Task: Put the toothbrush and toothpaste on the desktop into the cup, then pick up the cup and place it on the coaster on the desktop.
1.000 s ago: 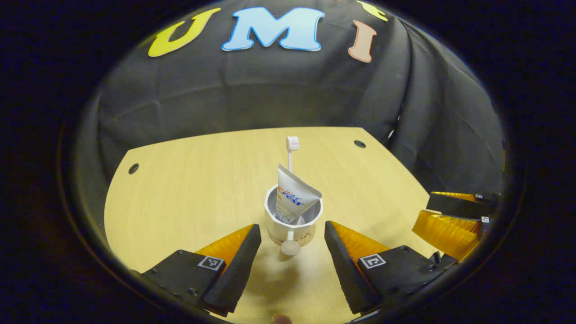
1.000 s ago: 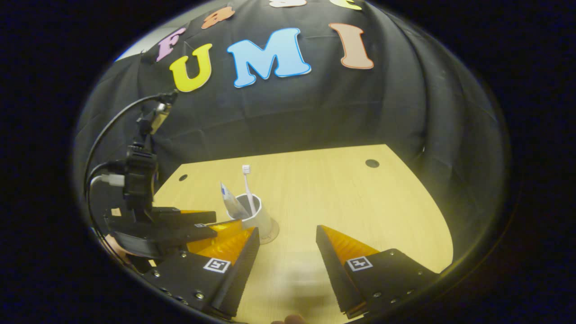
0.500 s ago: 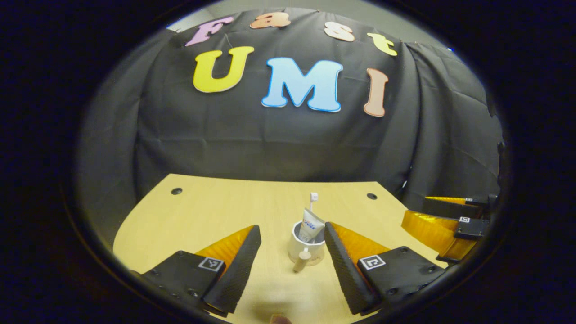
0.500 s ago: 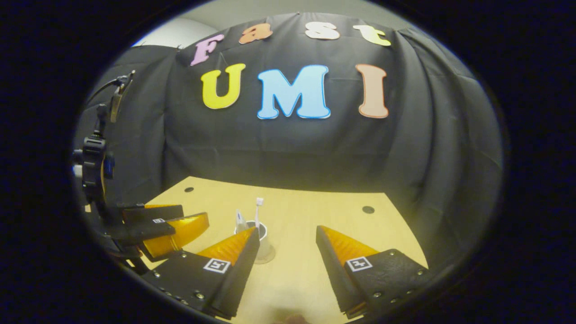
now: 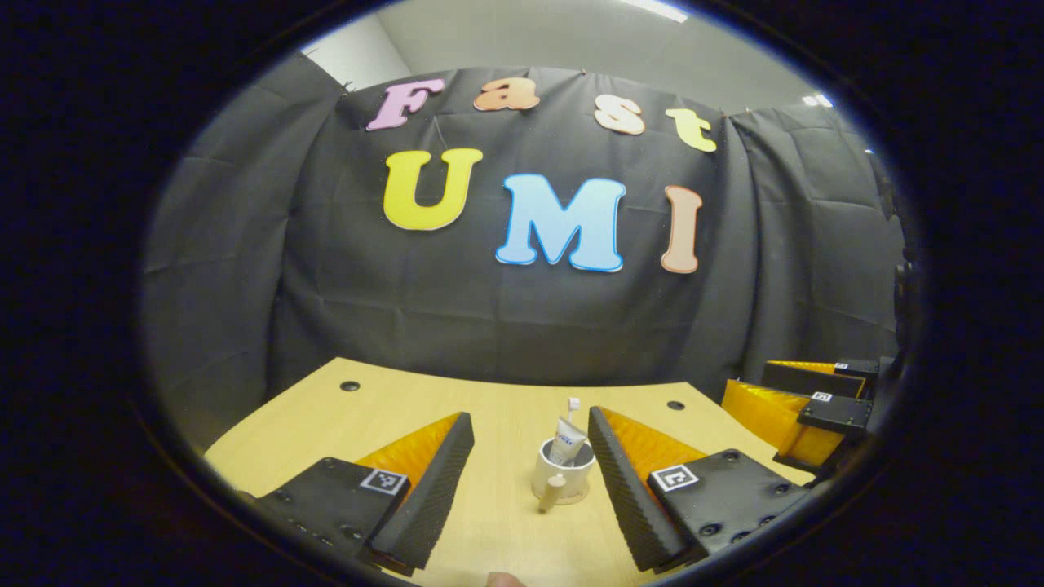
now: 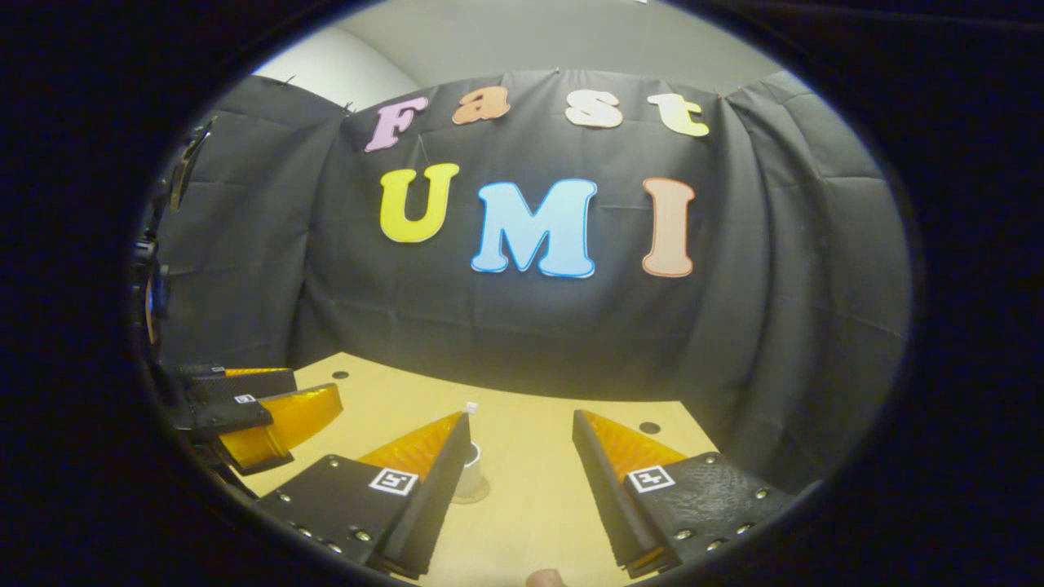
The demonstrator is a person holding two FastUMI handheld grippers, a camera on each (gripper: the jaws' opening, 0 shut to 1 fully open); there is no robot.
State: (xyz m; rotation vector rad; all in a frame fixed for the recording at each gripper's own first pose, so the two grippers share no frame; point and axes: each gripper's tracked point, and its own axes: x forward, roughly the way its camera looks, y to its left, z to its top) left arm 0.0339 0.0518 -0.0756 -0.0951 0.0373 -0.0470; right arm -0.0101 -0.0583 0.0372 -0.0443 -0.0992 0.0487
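L claw [image 5: 530, 456]: mine, fingers spread wide, nothing held; both tips apart from the cup.
R claw [image 6: 518, 456]: mine too, also spread wide, empty. In L gripper view it sits off to my far R [image 5: 803, 408], beside the desk edge.
Cup [image 5: 561, 479]: white, upright on the desktop, ahead of L claw, in the gap betw. the fingers, nearer the R finger. Handle faces me.
Coaster [image 6: 473, 492]: thin disc under the cup; edge seen in R gripper view just past my L finger.
Toothpaste [image 5: 565, 444]: tube standing in the cup, leaning.
Toothbrush [image 5: 572, 408]: in the cup behind the tube, head up; its head [image 6: 471, 406] pokes over R claw's L finger tip.
Obstruction: R claw's L finger hides most of the cup [image 6: 469, 466].
Desktop [image 5: 383, 412]: light wood, round cable holes near the far edge.
Backdrop: black cloth wall beyond the desk.
Other: L claw seen from R gripper view at far L [image 6: 261, 408], low by the desk.
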